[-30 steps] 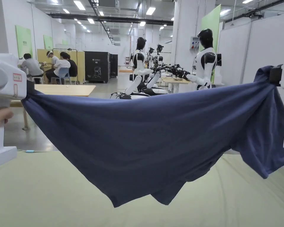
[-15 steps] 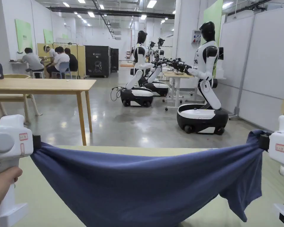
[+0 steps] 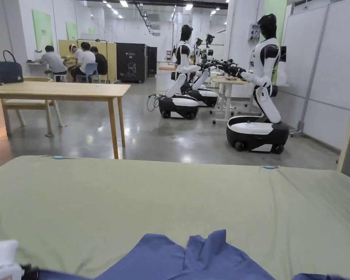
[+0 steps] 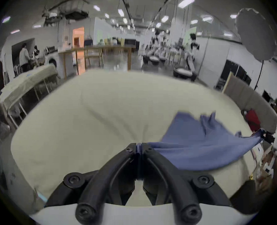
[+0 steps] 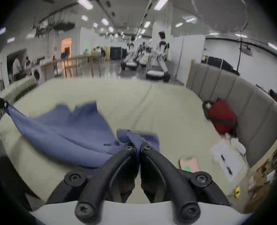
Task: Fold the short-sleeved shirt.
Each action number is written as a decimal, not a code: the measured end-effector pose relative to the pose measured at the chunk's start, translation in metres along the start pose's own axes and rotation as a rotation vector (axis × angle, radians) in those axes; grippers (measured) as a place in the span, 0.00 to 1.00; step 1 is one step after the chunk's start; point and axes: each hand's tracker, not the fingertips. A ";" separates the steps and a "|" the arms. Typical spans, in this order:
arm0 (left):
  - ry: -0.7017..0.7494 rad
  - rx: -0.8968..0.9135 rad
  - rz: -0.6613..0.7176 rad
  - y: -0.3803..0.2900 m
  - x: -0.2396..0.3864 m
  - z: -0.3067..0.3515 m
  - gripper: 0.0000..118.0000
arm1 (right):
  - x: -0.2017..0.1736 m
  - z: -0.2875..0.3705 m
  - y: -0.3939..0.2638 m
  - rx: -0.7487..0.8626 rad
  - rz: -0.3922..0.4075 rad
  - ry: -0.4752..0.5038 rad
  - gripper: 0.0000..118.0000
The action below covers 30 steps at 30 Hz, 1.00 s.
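Observation:
The blue short-sleeved shirt [image 3: 192, 260] lies low over the near edge of the pale green table [image 3: 170, 197], its far part spread on the cloth. In the left gripper view my left gripper [image 4: 139, 146] is shut on one end of the shirt [image 4: 199, 147], which stretches right to the other gripper [image 4: 267, 136]. My right gripper [image 5: 137, 145] is shut on a bunched end of the shirt [image 5: 66, 131] in the right gripper view. The left gripper's white body [image 3: 3, 260] shows at the head view's bottom left corner.
A red bag [image 5: 222, 118] and papers [image 5: 227, 157] lie at the table's right side against a grey padded panel [image 5: 241, 95]. Beyond the table are a wooden table [image 3: 61, 91], wheeled humanoid robots [image 3: 260, 105] and seated people [image 3: 79, 62].
Both grippers have come down with the shirt, from held high and stretched to low by the table's near edge. The shirt's lower part now rests on the table. The head camera has also shifted.

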 end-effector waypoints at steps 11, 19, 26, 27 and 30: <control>0.070 0.257 -0.099 -0.025 0.029 0.046 0.97 | -0.037 0.055 0.023 0.184 -0.004 0.075 1.00; 0.059 0.527 -0.150 -0.022 0.113 0.078 0.86 | -0.137 0.106 0.071 0.463 -0.118 0.213 0.80; 0.072 0.416 -0.168 -0.021 0.090 0.065 0.00 | -0.174 0.083 0.068 0.429 -0.105 0.230 0.00; 0.084 0.398 -0.156 -0.024 0.078 0.063 0.00 | -0.171 0.085 0.072 0.423 -0.092 0.228 0.00; 0.118 0.308 -0.068 -0.026 0.036 0.054 0.00 | -0.176 0.073 0.066 0.395 -0.097 0.241 0.00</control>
